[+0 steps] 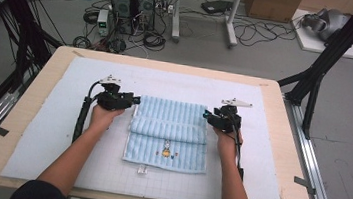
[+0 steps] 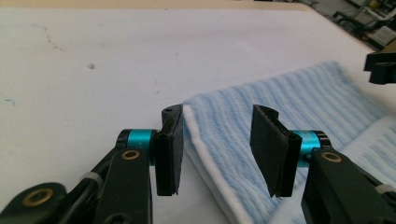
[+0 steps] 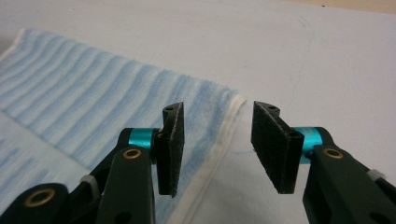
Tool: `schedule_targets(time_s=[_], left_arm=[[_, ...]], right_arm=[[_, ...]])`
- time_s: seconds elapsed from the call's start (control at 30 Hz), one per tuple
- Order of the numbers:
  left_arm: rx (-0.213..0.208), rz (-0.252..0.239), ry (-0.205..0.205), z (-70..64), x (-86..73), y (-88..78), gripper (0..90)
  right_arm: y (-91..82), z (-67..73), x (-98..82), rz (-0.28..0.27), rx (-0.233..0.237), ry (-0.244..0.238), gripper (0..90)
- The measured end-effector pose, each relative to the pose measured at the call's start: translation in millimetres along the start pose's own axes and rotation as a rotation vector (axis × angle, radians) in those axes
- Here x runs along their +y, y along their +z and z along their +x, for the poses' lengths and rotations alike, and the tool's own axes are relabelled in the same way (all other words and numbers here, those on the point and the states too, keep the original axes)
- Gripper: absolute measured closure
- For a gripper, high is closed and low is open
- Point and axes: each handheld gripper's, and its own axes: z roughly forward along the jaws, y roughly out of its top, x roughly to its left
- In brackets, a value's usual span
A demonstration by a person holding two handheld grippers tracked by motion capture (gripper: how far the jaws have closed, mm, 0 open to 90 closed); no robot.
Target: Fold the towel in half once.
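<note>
One folded blue towel, one white mat, two grippers: left gripper, right gripper.

A wooden table carries a white mat covering most of its top. On the mat lies a folded blue striped towel, with a small clear tag just before it.

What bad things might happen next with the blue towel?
1. Both grippers, left gripper and right gripper, stand open at the towel's far corners. The loose fold might slip back.
2. In the left gripper view the towel edge lies between the open pads; a careless pull might snag it.
3. The fold looks uneven; another fold may come out crooked.
</note>
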Motion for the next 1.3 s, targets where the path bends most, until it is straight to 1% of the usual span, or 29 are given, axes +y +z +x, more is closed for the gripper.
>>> schedule_targets(time_s=[0.03,0.07,0.1,0.13,0.17,0.2,0.23,0.27,0.33,0.43,0.5,0.57,0.6,0.63,0.67,0.7,0.73,0.77,0.8,0.87,1.0,1.07,1.1,1.13,1.17,1.23,1.3], left_arm=[[-0.019,-0.003,0.007,-2.2,-2.7,-3.2,54.7],[-0.029,0.003,0.014,-2.6,-3.8,-4.2,54.7],[-0.044,0.023,0.02,-5.1,-6.2,-5.8,54.7],[-0.056,0.023,0.035,-7.3,-9.0,-7.3,54.7],[-0.064,0.031,0.044,-9.6,-11.5,-8.4,54.9],[-0.069,0.039,0.055,-11.7,-14.3,-9.5,54.9],[-0.075,0.045,0.059,-13.9,-17.3,-10.3,54.9],[-0.08,0.076,0.068,-15.8,-19.8,-10.6,54.9],[-0.091,0.086,0.075,-18.4,-24.0,-11.3,55.0],[-0.104,0.104,0.08,-22.0,-29.5,-13.0,55.4],[-0.107,0.119,0.085,-24.9,-32.7,-13.7,55.6],[-0.109,0.15,0.101,-27.8,-34.9,-13.9,56.9],[-0.115,0.163,0.114,-29.5,-36.1,-14.1,62.4],[-0.11,0.17,0.138,-31.2,-37.4,-14.2,70.0],[-0.107,0.174,0.157,-32.8,-38.9,-14.4,74.5],[-0.106,0.173,0.167,-34.4,-40.1,-15.0,80.4],[-0.101,0.163,0.18,-36.2,-40.8,-16.4,81.7],[-0.102,0.154,0.195,-37.2,-41.4,-17.9,82.7],[-0.103,0.148,0.196,-38.2,-41.7,-19.2,83.0],[-0.11,0.12,0.2,-39.6,-42.6,-23.6,83.2],[-0.135,0.063,0.199,-40.3,-44.8,-35.5,83.0],[-0.143,0.038,0.19,-41.3,-47.0,-40.8,83.0],[-0.154,0.035,0.184,-41.4,-48.0,-42.7,83.0],[-0.156,0.036,0.182,-42.3,-48.9,-44.5,83.0],[-0.163,0.038,0.186,-43.6,-49.9,-46.4,83.0],[-0.173,0.022,0.187,-47.1,-52.9,-50.9,83.0],[-0.185,0.018,0.189,-50.7,-55.9,-55.4,82.9]], right_arm=[[-2.9,0.1,-1.5,-0.005,0.012,-0.003,53.9],[-5.5,-0.4,-3.5,-0.002,0.03,-0.008,53.7],[-6.9,0.1,-3.9,0.01,0.037,0.0,53.0],[-9.2,-0.3,-4.8,0.023,0.058,0.001,53.0],[-11.2,-0.3,-5.3,0.022,0.076,-0.003,53.4],[-14.3,0.7,-6.1,0.015,0.081,-0.008,54.0],[-16.8,0.9,-6.8,0.009,0.1,-0.011,54.7],[-19.0,1.4,-7.5,0.012,0.124,-0.006,55.3],[-22.4,2.4,-9.8,0.023,0.147,-0.028,57.3],[-24.5,3.9,-13.8,0.037,0.174,-0.028,58.2],[-23.9,4.6,-16.8,0.052,0.202,-0.033,58.0],[-22.2,7.2,-20.5,0.088,0.224,-0.035,57.5],[-20.8,8.6,-22.6,0.105,0.232,-0.042,57.7],[-19.6,10.2,-24.4,0.127,0.232,-0.051,59.1],[-18.7,11.1,-26.4,0.138,0.236,-0.057,63.0],[-17.9,11.5,-28.3,0.143,0.235,-0.069,68.6],[-18.8,12.1,-29.8,0.144,0.228,-0.084,75.8],[-20.3,12.0,-31.0,0.136,0.235,-0.091,79.7],[-22.0,12.6,-31.5,0.131,0.235,-0.105,81.2],[-25.3,14.6,-32.5,0.121,0.225,-0.118,82.0],[-34.4,18.5,-32.1,0.108,0.224,-0.148,81.8],[-41.0,21.1,-31.9,0.086,0.226,-0.147,81.7],[-43.9,22.1,-32.2,0.081,0.231,-0.156,81.7],[-46.8,23.6,-33.2,0.076,0.231,-0.158,81.7],[-49.8,24.8,-34.9,0.07,0.237,-0.16,81.7],[-56.6,26.8,-39.4,0.058,0.242,-0.163,81.8],[-63.9,28.3,-45.0,0.044,0.253,-0.161,81.7]])
